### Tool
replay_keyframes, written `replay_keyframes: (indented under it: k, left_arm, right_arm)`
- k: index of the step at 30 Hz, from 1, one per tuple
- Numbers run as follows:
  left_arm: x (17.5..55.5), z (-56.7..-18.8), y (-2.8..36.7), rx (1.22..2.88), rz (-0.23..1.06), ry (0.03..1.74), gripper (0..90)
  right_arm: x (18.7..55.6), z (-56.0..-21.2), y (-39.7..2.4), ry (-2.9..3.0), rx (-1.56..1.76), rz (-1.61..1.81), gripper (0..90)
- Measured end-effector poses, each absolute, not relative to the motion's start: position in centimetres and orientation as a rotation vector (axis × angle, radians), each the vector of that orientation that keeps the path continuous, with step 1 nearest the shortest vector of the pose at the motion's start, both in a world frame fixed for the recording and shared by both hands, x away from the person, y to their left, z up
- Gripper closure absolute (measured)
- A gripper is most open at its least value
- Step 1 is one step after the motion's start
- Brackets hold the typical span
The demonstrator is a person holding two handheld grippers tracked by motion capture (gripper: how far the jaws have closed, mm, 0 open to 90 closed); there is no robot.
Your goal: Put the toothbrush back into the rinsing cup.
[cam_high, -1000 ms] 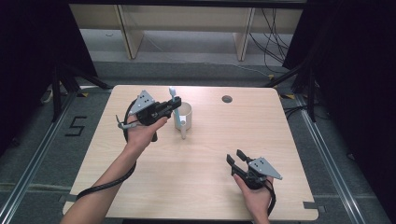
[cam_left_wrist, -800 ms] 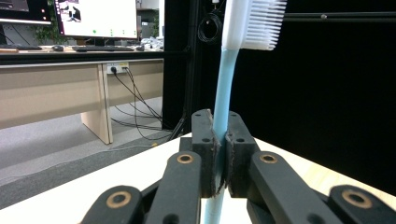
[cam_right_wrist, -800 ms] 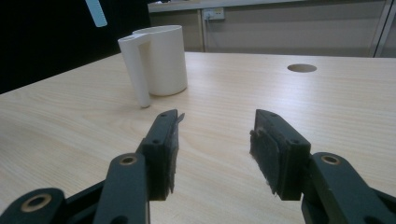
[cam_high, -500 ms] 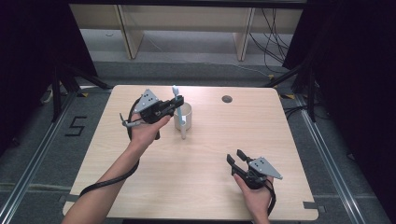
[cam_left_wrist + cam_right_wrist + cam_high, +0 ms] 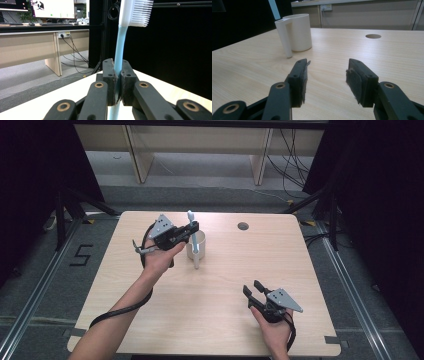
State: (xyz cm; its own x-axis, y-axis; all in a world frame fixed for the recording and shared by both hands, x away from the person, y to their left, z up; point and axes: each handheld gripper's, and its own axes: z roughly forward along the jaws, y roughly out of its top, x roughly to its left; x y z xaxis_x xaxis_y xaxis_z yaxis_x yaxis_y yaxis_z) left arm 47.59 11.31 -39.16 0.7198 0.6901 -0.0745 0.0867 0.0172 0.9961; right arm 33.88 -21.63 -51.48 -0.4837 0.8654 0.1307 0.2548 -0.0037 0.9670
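Note:
My left gripper point(image 5: 191, 229) is shut on a light blue toothbrush point(image 5: 192, 232) and holds it upright, white bristled head on top. In the left gripper view the pads point(image 5: 110, 75) clamp the toothbrush point(image 5: 121, 42) at mid-handle. Its lower end hangs at the mouth of a white cup point(image 5: 198, 245) that stands on the table with its handle toward the near side. My right gripper point(image 5: 253, 288) rests low near the table's front right, open, with nothing between its fingers point(image 5: 299, 82). It faces the cup point(image 5: 298, 32), and the toothbrush's lower end point(image 5: 273, 8) is just above the rim.
The light wooden table point(image 5: 225, 270) has a round cable hole point(image 5: 243, 226) at the back, right of the cup. Bare tabletop lies between the cup and my right gripper. Beyond the far edge stand wooden furniture legs and cables on a grey floor.
My left gripper has edged the toothbrush slightly to the right, over the cup. The right gripper has stayed where it was.

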Motion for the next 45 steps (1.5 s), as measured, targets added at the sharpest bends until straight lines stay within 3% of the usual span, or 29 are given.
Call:
replay_keyframes:
  k: [45]
  left_arm:
    - [48.6, -42.5, 10.9, 1.537, 0.535, 0.689, 84.9]
  right_arm:
    - [33.7, -51.6, -21.6, 1.752, 1.159, 1.519, 51.2]
